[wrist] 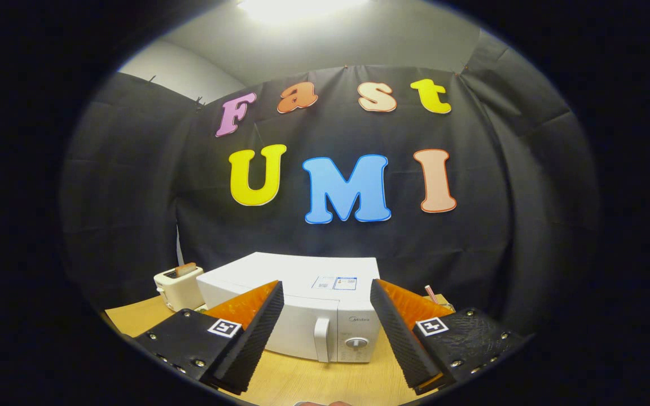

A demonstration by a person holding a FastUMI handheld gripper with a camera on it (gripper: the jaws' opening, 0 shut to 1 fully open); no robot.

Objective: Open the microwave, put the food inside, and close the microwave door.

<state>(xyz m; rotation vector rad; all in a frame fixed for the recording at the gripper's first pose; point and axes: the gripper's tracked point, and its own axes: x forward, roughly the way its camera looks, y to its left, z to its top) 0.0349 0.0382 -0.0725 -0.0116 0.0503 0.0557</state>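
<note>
A white microwave [302, 293] stands on the wooden table [325, 378] just beyond my fingers, its door shut. Its vertical door handle [322, 339] and a round knob [356, 343] face me, seen in the gap between the fingers. My gripper [325, 332] is open and holds nothing; the left finger [257, 332] and right finger [398, 332] stand wide apart, short of the microwave's front. The food is hidden or too small to tell.
A small cream toaster [178, 287] with a slice of bread in its slot sits left of the microwave. A striped straw-like stick [431, 293] pokes up behind the right finger. Black cloth walls close the booth behind and to both sides.
</note>
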